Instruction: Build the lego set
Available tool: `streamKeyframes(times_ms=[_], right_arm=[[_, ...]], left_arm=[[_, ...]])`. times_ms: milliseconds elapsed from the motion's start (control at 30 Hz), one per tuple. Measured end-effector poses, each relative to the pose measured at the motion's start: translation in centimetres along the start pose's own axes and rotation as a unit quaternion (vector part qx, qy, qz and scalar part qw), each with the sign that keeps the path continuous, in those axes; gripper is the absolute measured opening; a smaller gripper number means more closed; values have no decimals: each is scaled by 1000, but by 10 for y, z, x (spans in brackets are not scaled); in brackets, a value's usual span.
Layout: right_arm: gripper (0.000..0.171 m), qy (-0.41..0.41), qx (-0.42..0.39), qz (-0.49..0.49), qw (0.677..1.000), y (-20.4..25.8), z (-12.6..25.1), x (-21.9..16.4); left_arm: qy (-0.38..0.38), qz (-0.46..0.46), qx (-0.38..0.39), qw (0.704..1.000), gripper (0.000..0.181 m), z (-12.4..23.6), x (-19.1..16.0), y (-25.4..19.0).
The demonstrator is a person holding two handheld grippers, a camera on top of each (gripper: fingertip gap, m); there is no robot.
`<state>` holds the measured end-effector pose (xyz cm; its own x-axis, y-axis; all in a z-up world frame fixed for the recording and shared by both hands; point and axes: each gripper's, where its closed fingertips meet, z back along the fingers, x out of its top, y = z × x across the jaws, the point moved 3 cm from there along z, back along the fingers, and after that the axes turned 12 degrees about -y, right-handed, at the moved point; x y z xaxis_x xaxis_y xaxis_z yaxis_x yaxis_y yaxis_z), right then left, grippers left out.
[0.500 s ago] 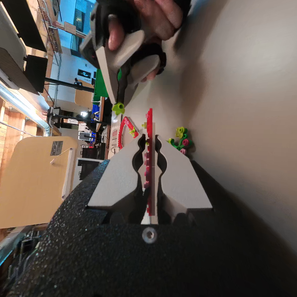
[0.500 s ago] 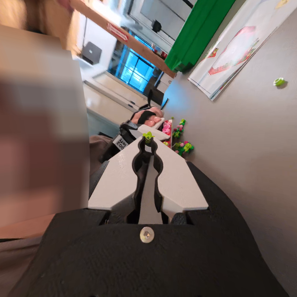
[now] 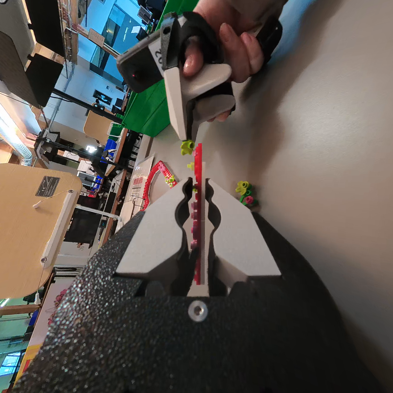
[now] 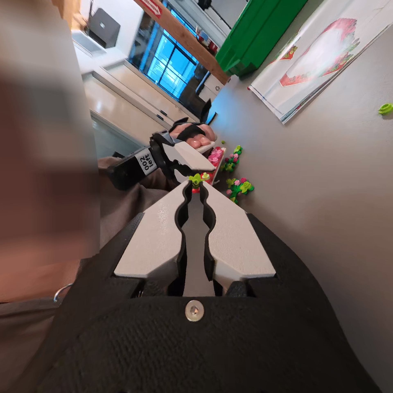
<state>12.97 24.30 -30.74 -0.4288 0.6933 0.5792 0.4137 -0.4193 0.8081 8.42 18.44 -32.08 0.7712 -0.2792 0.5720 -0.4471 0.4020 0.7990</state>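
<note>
My left gripper (image 3: 198,182) is shut on a red and white lego plate (image 3: 198,214) with pink studs, held on edge above the table. It shows in the right wrist view (image 4: 217,159) too. My right gripper (image 4: 196,183) is shut on a small lime green leaf piece (image 4: 195,178). In the left wrist view the right gripper (image 3: 187,139) holds that leaf piece (image 3: 187,147) right beside the plate's far end.
Small green and pink flower clusters (image 4: 239,188) lie on the grey table (image 4: 319,191). An instruction booklet (image 4: 319,59) and a green bin (image 4: 255,34) sit farther off. A loose lime piece (image 4: 386,108) lies to the right. A blurred patch covers the left.
My right gripper with the leaf piece has moved closer to the plate's far end. My left gripper still holds the plate the same way.
</note>
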Motion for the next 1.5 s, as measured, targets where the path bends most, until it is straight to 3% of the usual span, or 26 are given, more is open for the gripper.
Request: streamKeyframes(times_ms=[33,500,700,867,1500], right_arm=[[4,7,-5,9,1000,-1,0,-1],[4,110,-33,76,990,-2,2,-24],[5,138,-33,104,984,0,4,-29],[4,139,-46,145,979,1,2,-27],[5,149,-55,138,978,-6,1,-32]], left_arm=[[0,-1,-5,1000,8,0,0,-2],[0,46,-93,995,8,-3,4,-22],[11,18,-92,996,9,-4,1,-24],[14,-4,-86,996,8,-4,0,-23],[14,-18,-106,994,8,-4,0,-30]])
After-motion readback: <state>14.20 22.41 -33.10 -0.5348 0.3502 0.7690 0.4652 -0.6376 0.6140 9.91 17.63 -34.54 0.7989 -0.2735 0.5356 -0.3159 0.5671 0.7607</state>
